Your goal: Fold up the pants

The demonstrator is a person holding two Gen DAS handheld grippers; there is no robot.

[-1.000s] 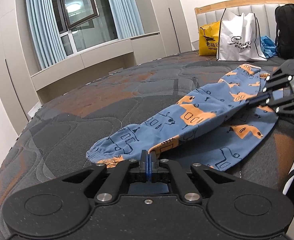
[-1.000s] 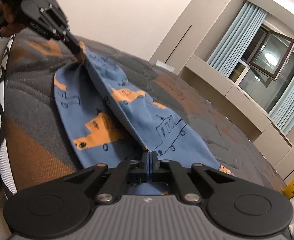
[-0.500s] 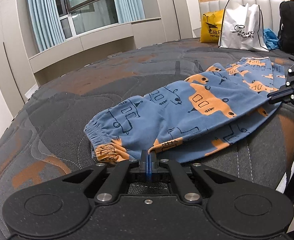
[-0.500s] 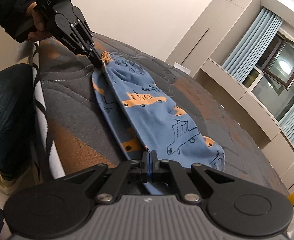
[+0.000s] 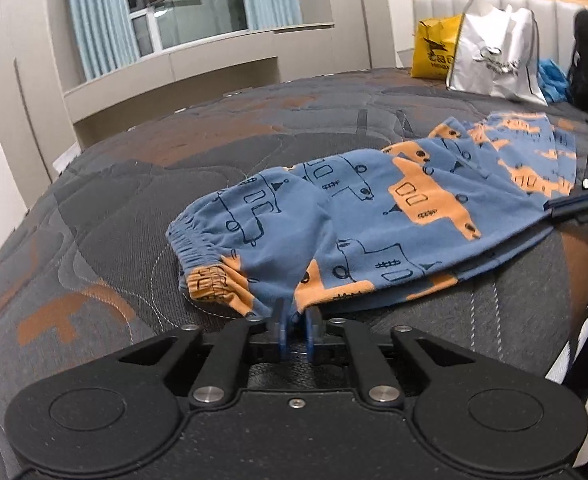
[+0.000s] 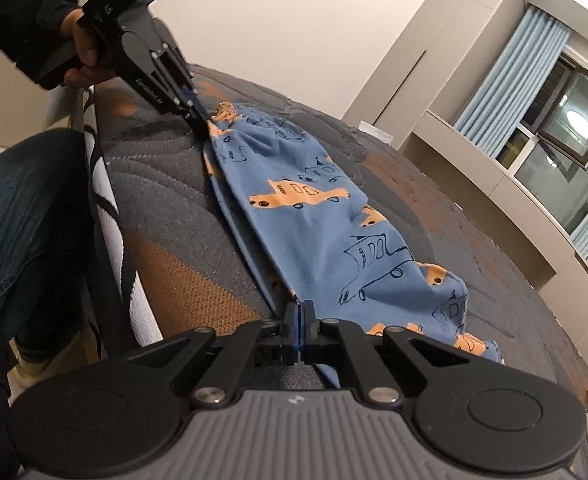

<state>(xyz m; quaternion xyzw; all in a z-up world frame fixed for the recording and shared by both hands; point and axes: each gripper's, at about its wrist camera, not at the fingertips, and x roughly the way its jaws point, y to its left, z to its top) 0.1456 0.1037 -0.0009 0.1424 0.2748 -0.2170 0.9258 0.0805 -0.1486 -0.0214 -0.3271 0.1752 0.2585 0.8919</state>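
- The blue pants [image 5: 357,216] lie folded lengthwise on the bed [image 5: 142,168], near its edge.
- The left gripper [image 5: 295,320] is opening; the hem sits loosely between its parted jaws.
- The right gripper [image 6: 299,320] is clamped on the other end's edge.

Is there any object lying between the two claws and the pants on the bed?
No. The left claw is opening at the pants edge, and the right claw pinches their other end. The bags sit far off by the headboard.
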